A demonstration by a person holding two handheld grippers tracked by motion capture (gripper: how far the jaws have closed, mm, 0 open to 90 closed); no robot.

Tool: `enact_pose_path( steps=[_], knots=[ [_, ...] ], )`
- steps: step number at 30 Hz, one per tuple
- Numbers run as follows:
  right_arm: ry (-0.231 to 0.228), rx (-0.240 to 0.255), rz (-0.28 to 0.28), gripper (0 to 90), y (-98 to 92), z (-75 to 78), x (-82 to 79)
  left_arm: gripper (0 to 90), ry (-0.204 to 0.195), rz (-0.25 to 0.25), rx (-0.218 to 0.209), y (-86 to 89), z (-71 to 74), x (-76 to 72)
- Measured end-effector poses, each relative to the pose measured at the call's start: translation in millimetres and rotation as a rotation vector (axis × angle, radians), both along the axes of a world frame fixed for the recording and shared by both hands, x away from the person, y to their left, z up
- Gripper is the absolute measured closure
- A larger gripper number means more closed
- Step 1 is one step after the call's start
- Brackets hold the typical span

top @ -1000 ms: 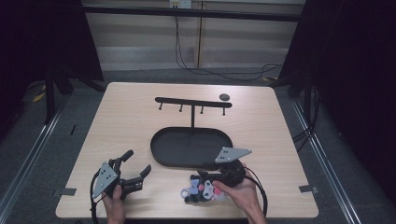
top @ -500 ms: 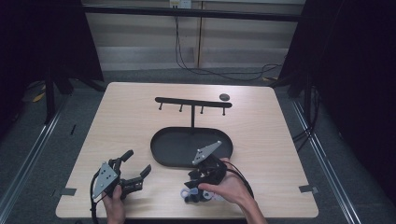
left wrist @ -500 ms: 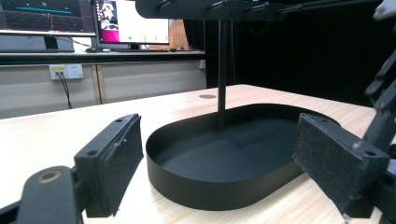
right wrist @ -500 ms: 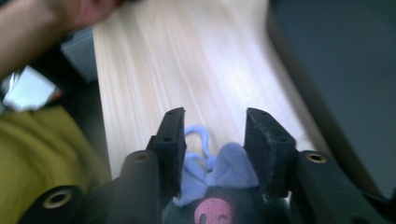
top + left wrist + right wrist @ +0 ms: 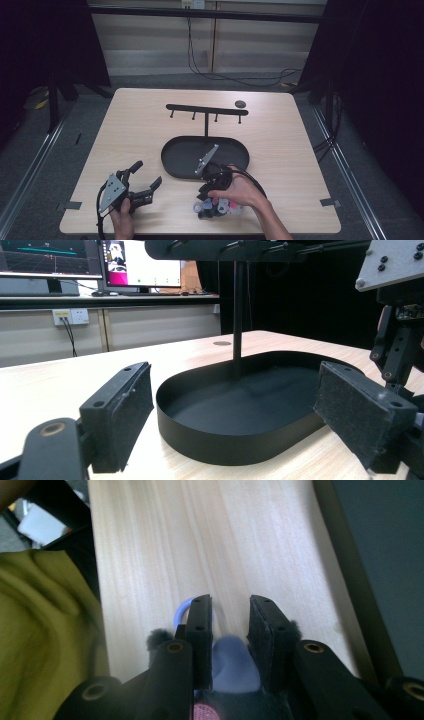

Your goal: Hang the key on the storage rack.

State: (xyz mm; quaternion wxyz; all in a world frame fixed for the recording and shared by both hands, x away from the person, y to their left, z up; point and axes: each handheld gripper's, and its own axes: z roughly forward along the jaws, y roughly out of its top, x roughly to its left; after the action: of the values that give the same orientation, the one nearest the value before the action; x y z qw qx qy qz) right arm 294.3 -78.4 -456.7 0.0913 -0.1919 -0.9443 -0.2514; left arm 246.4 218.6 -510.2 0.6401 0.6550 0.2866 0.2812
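A heap of small coloured pieces [image 5: 220, 207] lies near the table's front edge. My right gripper [image 5: 204, 194] tilts down onto its left side. In the right gripper view its jaws [image 5: 230, 600] stand close together on a light blue piece [image 5: 232, 667], and a blue ring [image 5: 182, 612] shows beside the left jaw. My left gripper [image 5: 147, 173] rests open at the front left, its pads [image 5: 125, 410] spread wide and nothing between them. It faces the black oval tray [image 5: 225, 440].
The oval tray [image 5: 170, 160] carries a post and a bar with several hooks [image 5: 205, 107]. A small black disc [image 5: 240, 104] lies behind it. Yellow-green cloth [image 5: 50, 630] shows past the table's front edge. The right gripper's grey plate [image 5: 395, 265] stands by the tray.
My right gripper has swung left from beside the tray and tipped down onto the heap of coloured pieces. The left gripper has stayed put and open.
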Motion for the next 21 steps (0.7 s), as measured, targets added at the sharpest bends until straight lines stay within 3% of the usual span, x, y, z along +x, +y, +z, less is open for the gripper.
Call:
enact_pose_path(
  steps=[4,6,10,13,18,21],
  knots=[
    [0.013,-0.021,0.042,70.2,5.1,1.2,0.1,15.4,0.0,0.0,0.0,0.0,0.0,0.0],
    [0.015,-0.057,0.042,66.8,7.2,-0.2,-2.0,15.5,0.0,-0.001,-0.001,0.0,0.0,0.0],
    [0.029,-0.066,0.068,64.7,6.8,-4.8,-2.8,15.5,0.0,-0.001,0.0,0.0,0.0,0.0],
    [0.038,-0.071,0.096,65.2,7.4,-7.1,-2.9,15.5,0.0,-0.001,0.0,0.0,0.0,0.0],
    [0.046,-0.132,0.118,71.9,11.2,-13.5,-5.1,15.5,0.0,-0.001,-0.001,0.0,0.0,0.0],
    [0.051,-0.128,0.118,73.0,11.0,-15.1,-4.6,15.5,0.0,-0.001,0.0,0.0,0.0,0.0]
  ],
)
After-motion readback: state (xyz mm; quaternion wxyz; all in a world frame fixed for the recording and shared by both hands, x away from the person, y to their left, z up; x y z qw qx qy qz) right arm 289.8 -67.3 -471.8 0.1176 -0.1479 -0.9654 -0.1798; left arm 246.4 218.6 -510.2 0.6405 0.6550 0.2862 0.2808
